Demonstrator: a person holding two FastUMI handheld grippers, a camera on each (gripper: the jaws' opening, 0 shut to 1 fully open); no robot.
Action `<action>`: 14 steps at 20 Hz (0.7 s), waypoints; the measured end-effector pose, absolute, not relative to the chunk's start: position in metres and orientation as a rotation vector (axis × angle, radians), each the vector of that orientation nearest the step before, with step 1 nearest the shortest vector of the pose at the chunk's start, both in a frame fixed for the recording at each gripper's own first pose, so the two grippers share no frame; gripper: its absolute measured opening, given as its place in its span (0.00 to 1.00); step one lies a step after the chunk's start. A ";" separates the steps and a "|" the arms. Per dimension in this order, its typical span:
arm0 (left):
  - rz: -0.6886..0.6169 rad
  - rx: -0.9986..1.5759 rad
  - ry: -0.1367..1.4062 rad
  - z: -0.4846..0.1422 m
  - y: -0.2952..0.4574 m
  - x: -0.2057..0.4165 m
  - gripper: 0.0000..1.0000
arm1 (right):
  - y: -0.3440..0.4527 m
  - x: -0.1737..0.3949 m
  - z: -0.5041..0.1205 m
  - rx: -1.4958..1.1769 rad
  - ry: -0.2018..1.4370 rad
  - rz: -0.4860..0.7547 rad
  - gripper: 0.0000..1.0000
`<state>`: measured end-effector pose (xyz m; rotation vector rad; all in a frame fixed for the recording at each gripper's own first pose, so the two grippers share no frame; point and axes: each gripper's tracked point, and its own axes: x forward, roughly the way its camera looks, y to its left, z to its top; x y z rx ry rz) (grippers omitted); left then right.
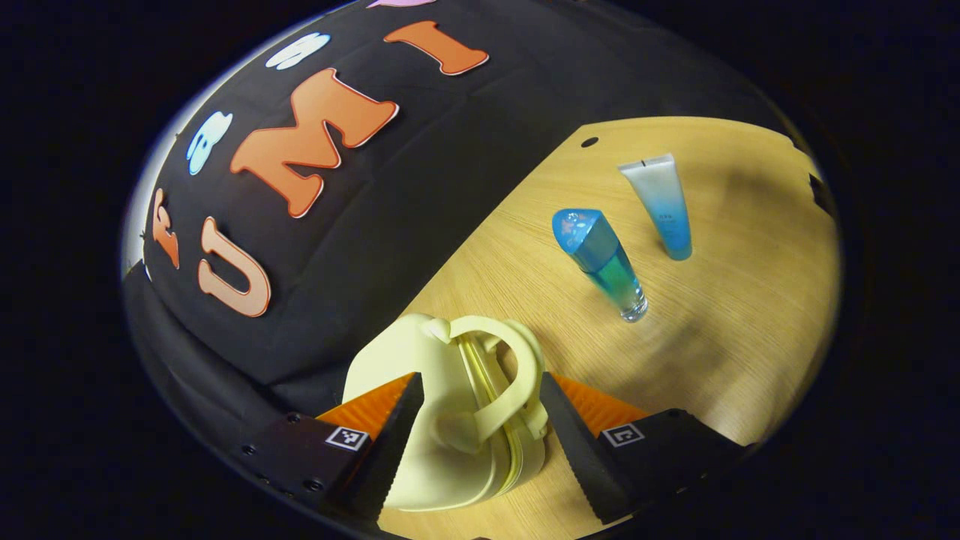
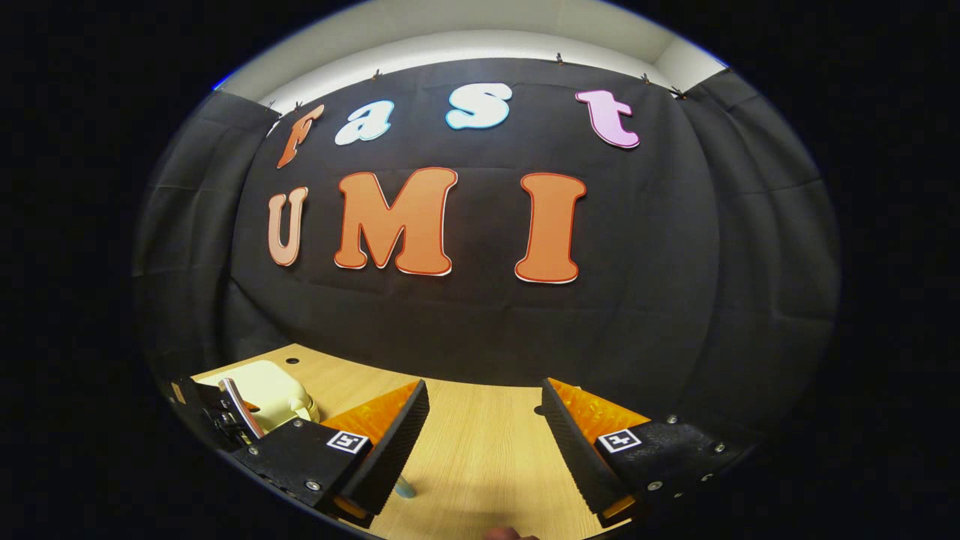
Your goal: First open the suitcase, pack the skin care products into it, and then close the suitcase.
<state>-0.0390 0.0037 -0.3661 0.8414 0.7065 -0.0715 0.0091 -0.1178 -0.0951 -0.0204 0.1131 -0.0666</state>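
Your left gripper [image 1: 480, 442] straddles the suitcase [image 1: 442, 427], jaws apart; it looks light, rigid, slick: take the handle [image 1: 517, 375] at twelve o'clock.

bare table [image 1: 750, 330] right of suitcase [image 1: 450, 420]; bottle [image 1: 600, 259] and tube [image 1: 664, 206] beyond

Black cloth wall [image 2: 480, 322] behind wooden table [image 2: 480, 442].
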 end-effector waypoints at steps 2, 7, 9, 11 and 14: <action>-0.073 0.894 0.719 -0.369 0.007 -0.036 0.92 | -0.118 0.010 -0.097 -0.020 0.116 -0.062 0.95; -0.110 1.048 0.769 -0.390 0.009 -0.035 0.73 | -0.124 0.010 -0.103 -0.013 0.123 -0.060 0.95; -0.106 1.134 0.772 -0.397 0.013 -0.030 0.62 | -0.127 0.012 -0.106 -0.001 0.128 -0.058 0.95; -0.102 1.166 0.780 -0.405 0.015 -0.028 0.37 | -0.129 0.012 -0.107 0.008 0.130 -0.054 0.95; -0.099 1.183 0.730 -0.395 0.013 -0.027 0.04 | -0.133 0.012 -0.112 0.008 0.138 -0.046 0.95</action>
